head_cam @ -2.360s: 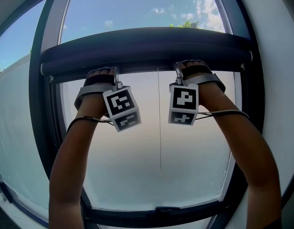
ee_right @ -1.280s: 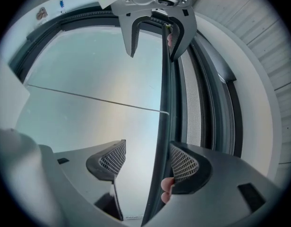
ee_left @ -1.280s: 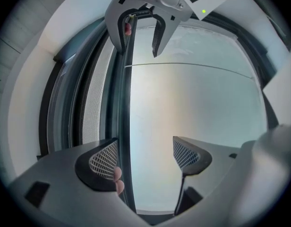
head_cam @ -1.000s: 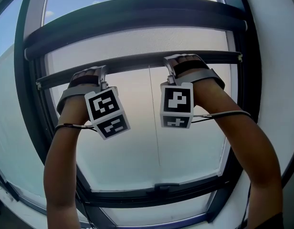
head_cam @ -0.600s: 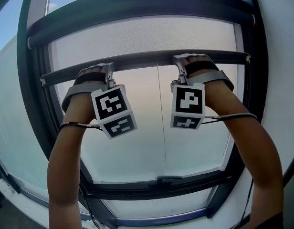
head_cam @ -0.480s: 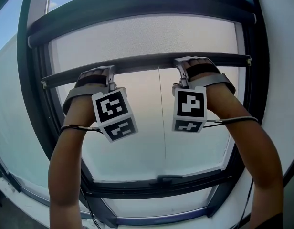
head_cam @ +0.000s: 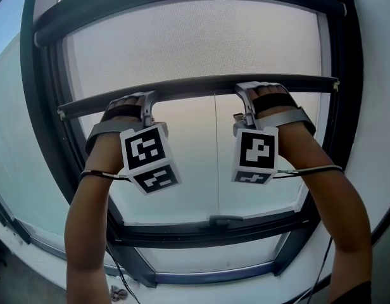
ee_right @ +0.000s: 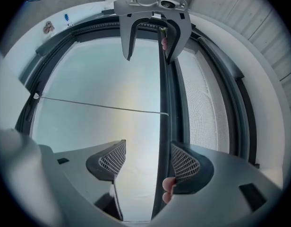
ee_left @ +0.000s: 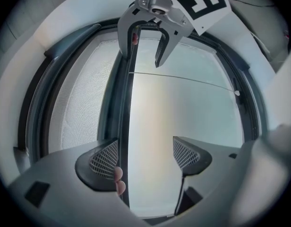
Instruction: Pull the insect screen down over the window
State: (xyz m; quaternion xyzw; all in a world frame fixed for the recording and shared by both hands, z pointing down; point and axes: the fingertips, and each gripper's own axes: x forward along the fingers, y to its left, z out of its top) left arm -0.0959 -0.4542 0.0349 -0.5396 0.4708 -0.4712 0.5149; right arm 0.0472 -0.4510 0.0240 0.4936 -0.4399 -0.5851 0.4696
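— What surrounds the view?
— A dark window frame [head_cam: 46,144] curves down the left of the head view. It is set in a pale wall [head_cam: 375,94] at the right.
— And the light?
— Daylight. There is blue sky [head_cam: 4,37] at upper left. The glass [head_cam: 182,189] glows warm at centre and cooler toward its edges.
— Below?
— A pale sill [head_cam: 49,274] along the lower left.

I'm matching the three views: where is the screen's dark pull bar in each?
Head view: pull bar crosses mid-frame.
Left gripper view: pull bar upright, left of centre.
Right gripper view: pull bar upright, right of centre.
Shared landmark: thin cord fixed to it.
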